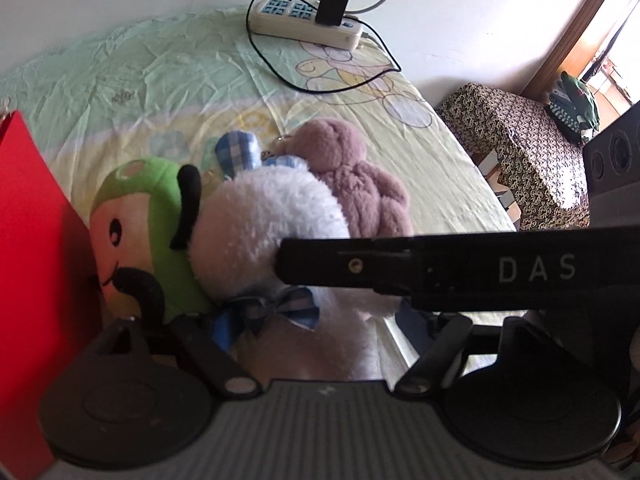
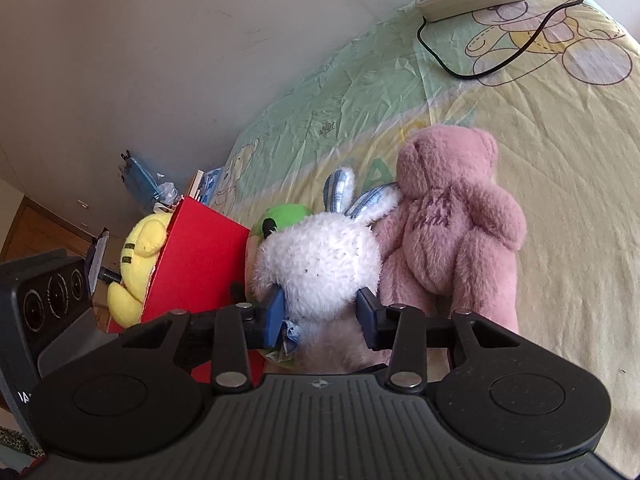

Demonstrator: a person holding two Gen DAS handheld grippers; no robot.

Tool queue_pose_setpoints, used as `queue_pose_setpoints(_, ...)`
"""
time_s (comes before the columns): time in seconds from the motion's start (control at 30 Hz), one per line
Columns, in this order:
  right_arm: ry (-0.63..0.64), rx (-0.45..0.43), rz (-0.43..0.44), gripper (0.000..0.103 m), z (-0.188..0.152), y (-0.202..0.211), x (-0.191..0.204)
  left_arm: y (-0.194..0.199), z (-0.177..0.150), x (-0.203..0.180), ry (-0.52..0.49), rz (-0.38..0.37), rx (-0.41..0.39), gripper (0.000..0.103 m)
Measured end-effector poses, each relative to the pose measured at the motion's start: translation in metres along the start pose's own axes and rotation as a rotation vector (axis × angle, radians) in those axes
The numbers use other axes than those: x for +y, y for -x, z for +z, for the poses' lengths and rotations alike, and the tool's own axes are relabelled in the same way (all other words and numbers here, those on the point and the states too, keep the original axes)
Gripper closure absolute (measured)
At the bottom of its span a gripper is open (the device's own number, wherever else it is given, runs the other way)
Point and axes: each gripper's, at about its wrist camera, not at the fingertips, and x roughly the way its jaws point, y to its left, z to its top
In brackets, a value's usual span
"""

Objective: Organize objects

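A white plush rabbit with blue checked ears and bow lies on the bed between a green plush toy and a pink teddy bear. My right gripper is shut on the rabbit, its blue pads pressed into both sides of the body. In the left wrist view the rabbit, the green toy and the pink bear lie close ahead. The right gripper's black body crosses in front. My left gripper's fingertips are hidden below the toys. A yellow plush sits in a red box.
The red box wall stands at the left. A power strip with a charger and black cable lies at the bed's far end by the wall. A patterned stool and a black speaker stand right of the bed.
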Motion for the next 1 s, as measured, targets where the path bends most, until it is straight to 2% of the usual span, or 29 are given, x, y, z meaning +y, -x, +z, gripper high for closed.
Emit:
queue_pose_setpoints(0.33, 0.08, -0.03, -0.036, 0.062, -0.013, 0.024, 0.021, 0.018, -0.01, -0.017, -0.035, -0.013, -0.019, 0.027)
queue_pose_setpoints(1.0, 0.123, -0.067, -0.045, 0.062, -0.06, 0.071, 0.06, 0.082, -0.054, -0.047, -0.109, -0.025, -0.097, 0.026)
